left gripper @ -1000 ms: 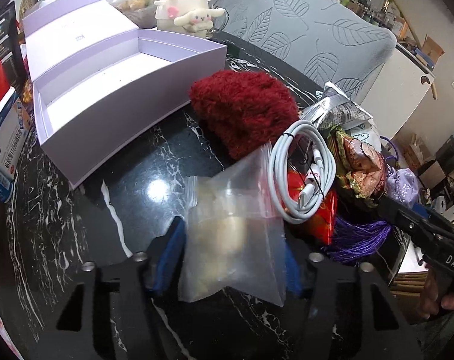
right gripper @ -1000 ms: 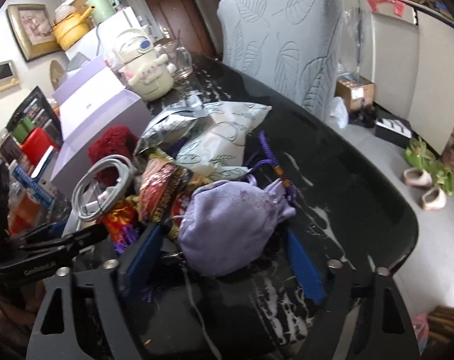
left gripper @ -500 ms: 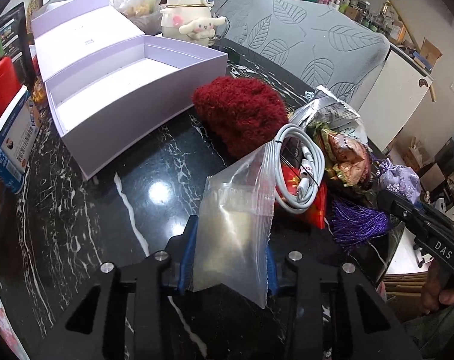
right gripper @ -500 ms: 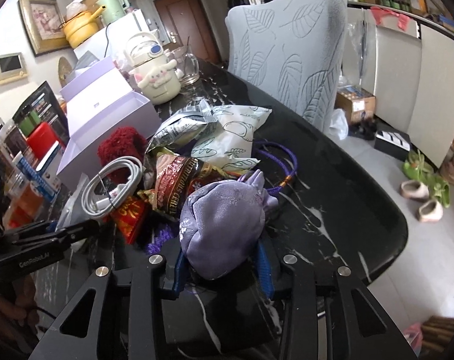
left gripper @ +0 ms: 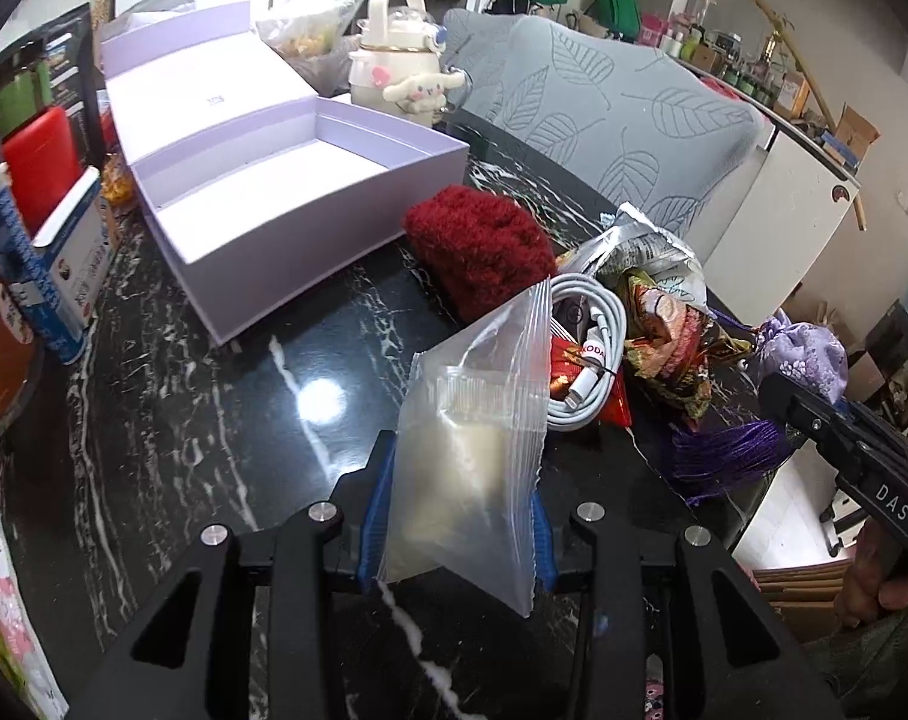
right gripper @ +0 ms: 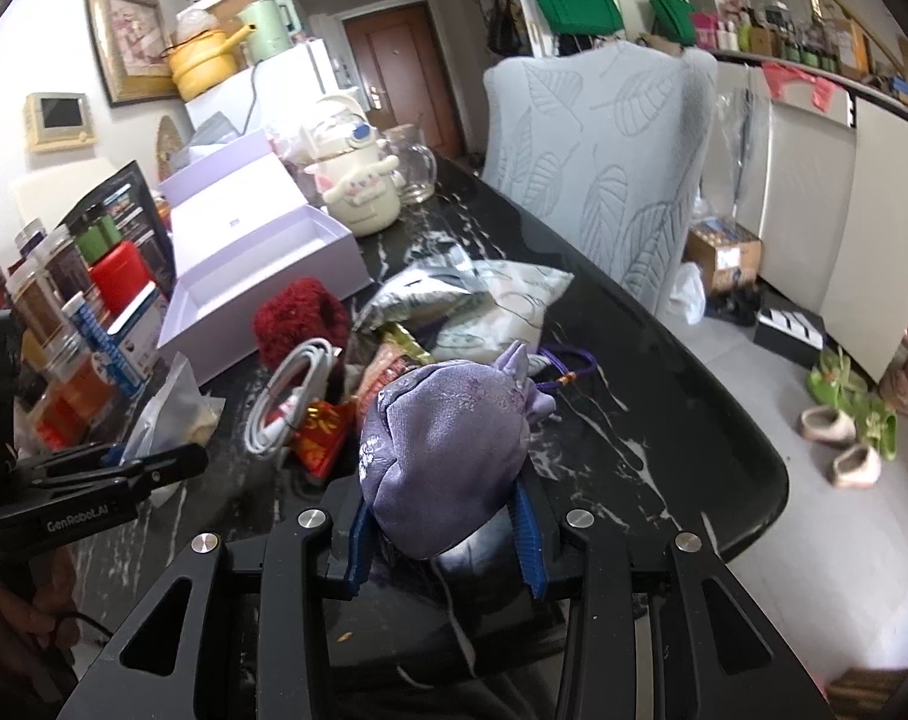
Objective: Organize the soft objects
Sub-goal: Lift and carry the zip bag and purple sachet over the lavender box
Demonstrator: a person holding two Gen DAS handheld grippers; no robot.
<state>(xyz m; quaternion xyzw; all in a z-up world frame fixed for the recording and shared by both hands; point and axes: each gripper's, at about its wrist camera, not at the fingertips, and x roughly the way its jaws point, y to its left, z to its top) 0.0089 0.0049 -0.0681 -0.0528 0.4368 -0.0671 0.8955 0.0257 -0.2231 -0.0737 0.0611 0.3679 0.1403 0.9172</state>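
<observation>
L gripper [left gripper: 454, 516] clamped on clear plastic zip bag [left gripper: 472, 456], frame centre; R gripper [right gripper: 441, 528] clenched on lilac satin drawstring pouch [right gripper: 444, 456], lower centre, above black marble table [right gripper: 646, 432].

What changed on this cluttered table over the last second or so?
Both grippers closed on soft items and lifted them. The left gripper shut on the clear zip bag, which lay flat and now stands raised. The right gripper shut on the purple pouch and pulled it up out of the pile. The lavender box, red knit piece and white cable stayed put.
</observation>
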